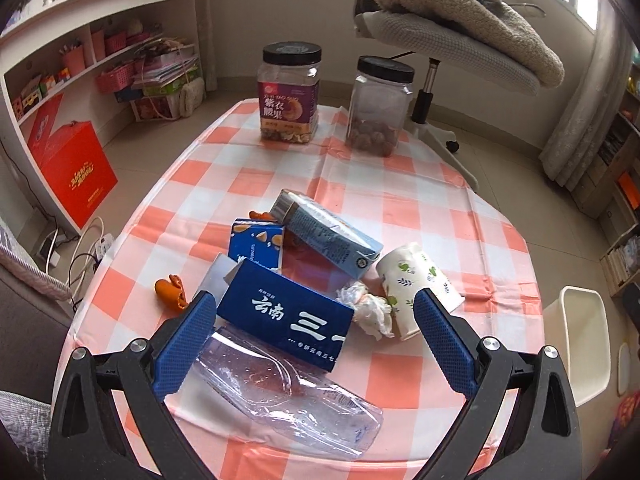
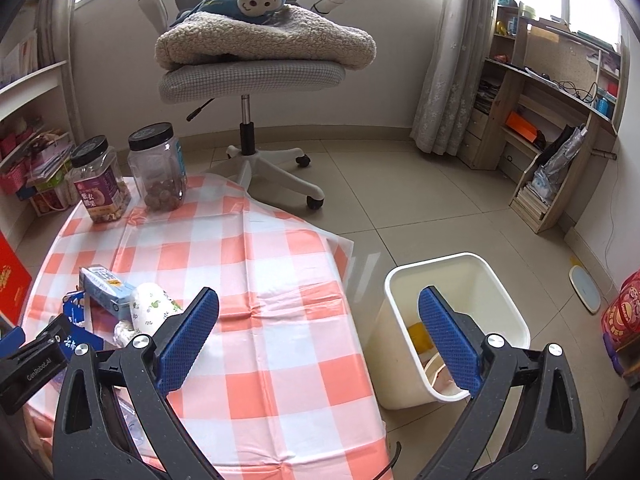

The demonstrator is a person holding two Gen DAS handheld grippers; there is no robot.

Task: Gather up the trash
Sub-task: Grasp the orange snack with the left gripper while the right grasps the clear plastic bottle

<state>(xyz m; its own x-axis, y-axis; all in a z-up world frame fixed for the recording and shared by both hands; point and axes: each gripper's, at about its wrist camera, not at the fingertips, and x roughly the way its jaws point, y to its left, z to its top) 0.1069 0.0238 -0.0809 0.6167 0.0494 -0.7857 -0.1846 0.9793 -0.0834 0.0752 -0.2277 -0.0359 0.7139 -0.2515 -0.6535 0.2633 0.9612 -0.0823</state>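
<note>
Trash lies on the checked tablecloth point(image 1: 400, 208): a dark blue box point(image 1: 286, 314), a crushed clear plastic bottle point(image 1: 292, 396), a smaller blue carton point(image 1: 256, 242), a light blue carton point(image 1: 328, 234), a floral paper cup point(image 1: 418, 280), a crumpled tissue point(image 1: 370, 306) and orange peel point(image 1: 170, 290). My left gripper point(image 1: 316, 312) is open, its pads either side of the dark blue box and tissue, just above them. My right gripper point(image 2: 318, 308) is open and empty above the table's right edge. A white bin point(image 2: 456, 320) stands on the floor right of the table, with some trash inside.
Two black-lidded jars point(image 1: 291, 94) point(image 1: 378, 108) stand at the table's far end. An office chair point(image 2: 252, 72) with a blanket and a monkey toy is behind the table. Shelves line the left and right walls. A red box point(image 1: 74, 172) stands on the floor.
</note>
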